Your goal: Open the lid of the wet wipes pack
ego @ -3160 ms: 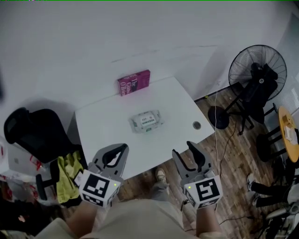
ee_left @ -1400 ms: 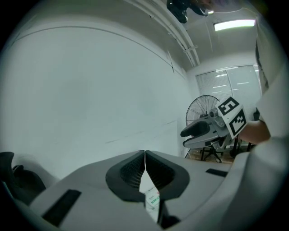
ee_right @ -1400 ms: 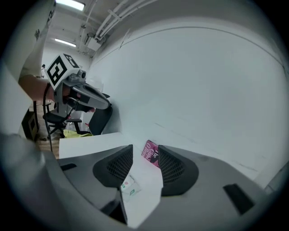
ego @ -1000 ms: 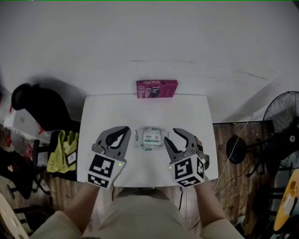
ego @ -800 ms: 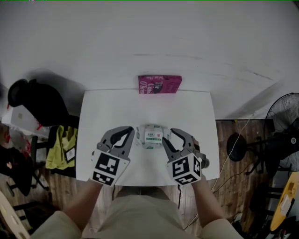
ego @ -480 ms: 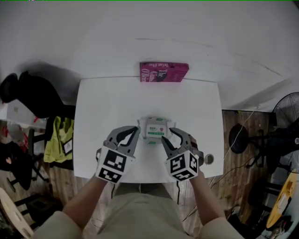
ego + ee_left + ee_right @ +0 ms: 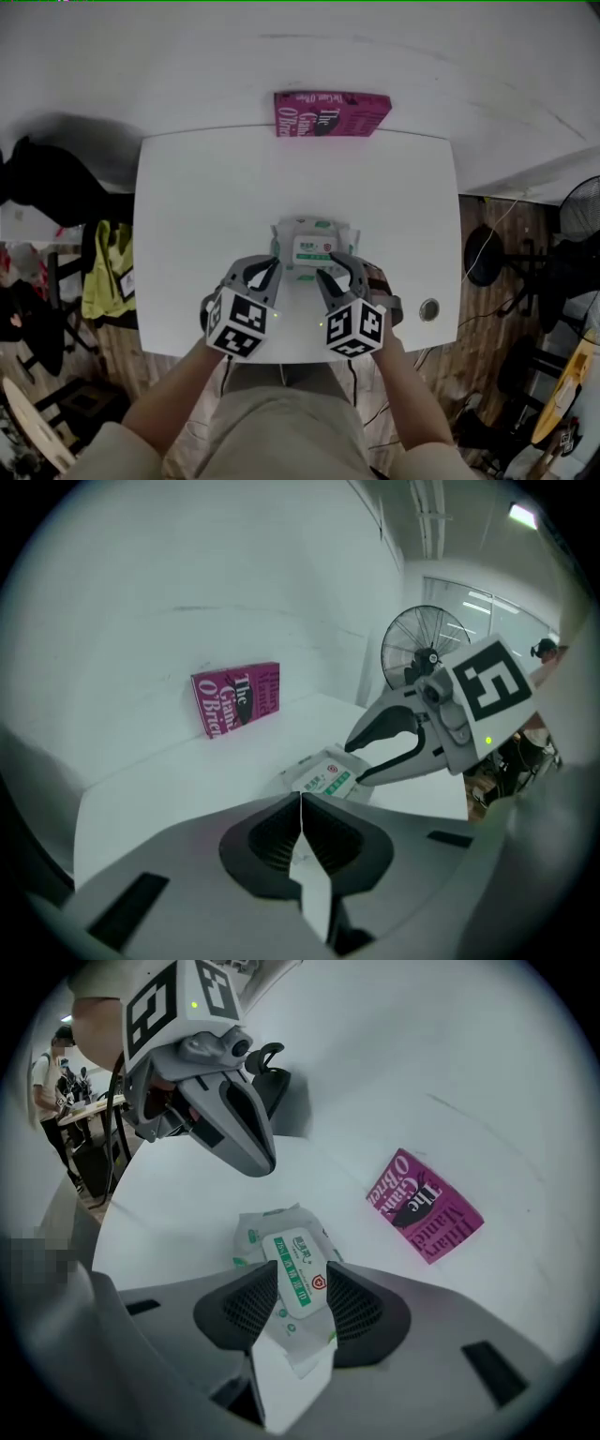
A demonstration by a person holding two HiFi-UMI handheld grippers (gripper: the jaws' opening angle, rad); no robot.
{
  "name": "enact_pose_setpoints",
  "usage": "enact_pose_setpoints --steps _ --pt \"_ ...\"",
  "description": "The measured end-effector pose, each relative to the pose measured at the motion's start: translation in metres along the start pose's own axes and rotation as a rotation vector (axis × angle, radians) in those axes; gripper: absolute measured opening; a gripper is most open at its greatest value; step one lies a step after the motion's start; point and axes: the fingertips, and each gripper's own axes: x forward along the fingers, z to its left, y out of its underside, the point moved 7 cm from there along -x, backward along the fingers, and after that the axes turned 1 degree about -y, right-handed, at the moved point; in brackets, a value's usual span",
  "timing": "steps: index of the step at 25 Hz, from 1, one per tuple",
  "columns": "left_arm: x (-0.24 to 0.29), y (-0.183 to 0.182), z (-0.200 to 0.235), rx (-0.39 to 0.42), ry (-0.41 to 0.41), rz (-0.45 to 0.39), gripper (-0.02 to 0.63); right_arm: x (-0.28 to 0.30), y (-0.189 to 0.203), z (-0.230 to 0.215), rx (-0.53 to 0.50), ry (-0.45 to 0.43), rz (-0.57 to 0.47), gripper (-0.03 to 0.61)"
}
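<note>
The wet wipes pack (image 7: 314, 246), white with a green-and-white lid label, lies flat in the middle of the white table (image 7: 197, 206). My right gripper (image 7: 336, 267) hangs open just over the pack's near end. In the right gripper view the pack (image 7: 286, 1269) and its lid show in the gap of the right gripper (image 7: 300, 1274), and the pads do not press on it. My left gripper (image 7: 270, 267) is shut and empty, just left of the pack. In the left gripper view its pads (image 7: 291, 832) meet, with the pack (image 7: 323, 778) beyond and the right gripper (image 7: 356, 761) over it.
A magenta book (image 7: 331, 112) stands against the wall at the table's far edge. A round cable hole (image 7: 429, 308) is near the front right corner. A dark chair (image 7: 42, 178) and yellow cloth (image 7: 98, 272) are left of the table, and a fan (image 7: 581, 211) is at the right.
Both grippers have sunk toward the table and closed in on the pack. The right gripper's open jaws now sit over the pack's near end; the left stays shut beside it.
</note>
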Motion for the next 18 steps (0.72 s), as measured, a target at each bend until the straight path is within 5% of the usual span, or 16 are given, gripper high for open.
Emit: enact_pose_setpoints --steps 11,18 --pt "0.044 0.046 -0.008 -0.012 -0.014 0.142 0.025 0.037 0.009 0.016 -0.162 -0.026 0.075 0.178" --pt "0.054 0.055 -0.009 -0.031 -0.012 0.160 0.025 0.038 0.008 0.026 -0.234 -0.039 0.089 0.095"
